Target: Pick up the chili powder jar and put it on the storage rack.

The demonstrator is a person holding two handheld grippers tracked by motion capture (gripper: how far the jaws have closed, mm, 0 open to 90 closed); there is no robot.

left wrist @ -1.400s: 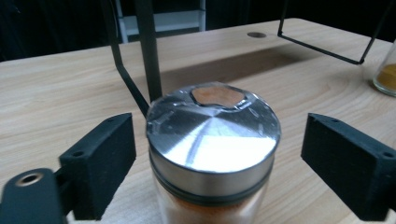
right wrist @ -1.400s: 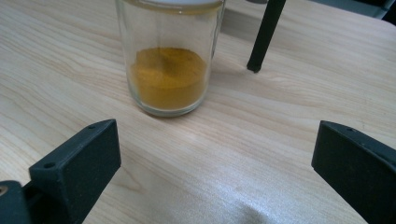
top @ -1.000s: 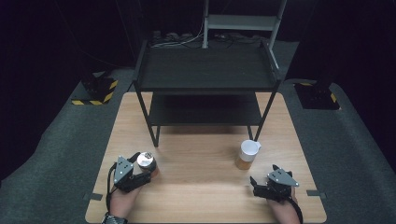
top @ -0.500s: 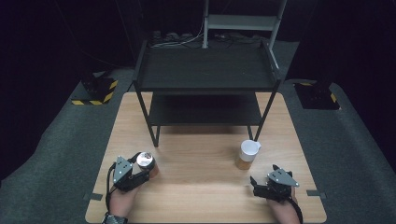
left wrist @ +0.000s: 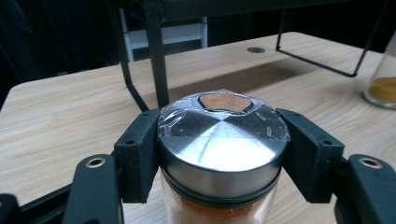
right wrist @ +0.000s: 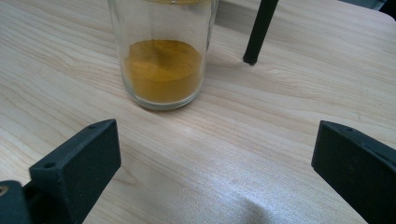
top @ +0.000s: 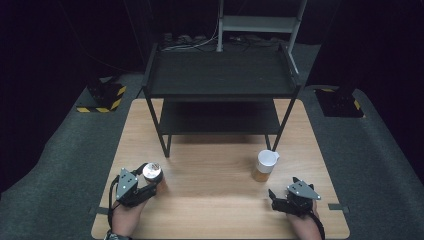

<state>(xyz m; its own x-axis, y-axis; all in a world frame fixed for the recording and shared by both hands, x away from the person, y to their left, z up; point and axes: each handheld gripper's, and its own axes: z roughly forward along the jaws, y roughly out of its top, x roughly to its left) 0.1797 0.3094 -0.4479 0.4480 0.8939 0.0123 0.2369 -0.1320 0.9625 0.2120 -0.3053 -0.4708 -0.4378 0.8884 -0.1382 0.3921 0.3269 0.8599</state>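
Now your left gripper (left wrist: 219, 154) is clenched on the spice jar (left wrist: 219, 140), its black pads pressed against opposite sides of the brushed-steel lid; the jaws have just been closing onto it. That jar stands at the near left of the wooden table (top: 215, 200), a round glass body packed with orange-red powder, its metal cap wrapped in clear crinkled film with an oval window showing the same powder. In the high view the jar (top: 152, 172) reads as one bright disc beside your left hand (top: 127, 220).

Across the board, your right gripper (right wrist: 215, 154) stands released, its two square black pads well apart with bare wood between them. Just ahead of it sits the second jar (right wrist: 163, 60), smooth clear glass, holding mustard-yellow powder in its lower part; from above it wears a white lid (top: 266, 160) with a small spout. That makes two jars, one in front of each hand, well apart from each other.

Behind them stands one black metal rack (top: 220, 75) with two flat shelves on thin square legs, one leg's foot (right wrist: 251, 58) planted near the yellow jar. The tabletop is pale, straight-grained wood with rounded corners. Dark grey carpet (top: 60, 165) surrounds it, and two black floor bases edged in yellow-and-black hazard tape (top: 102, 97) sit left and right of the rack. Beyond, the room falls off into black.
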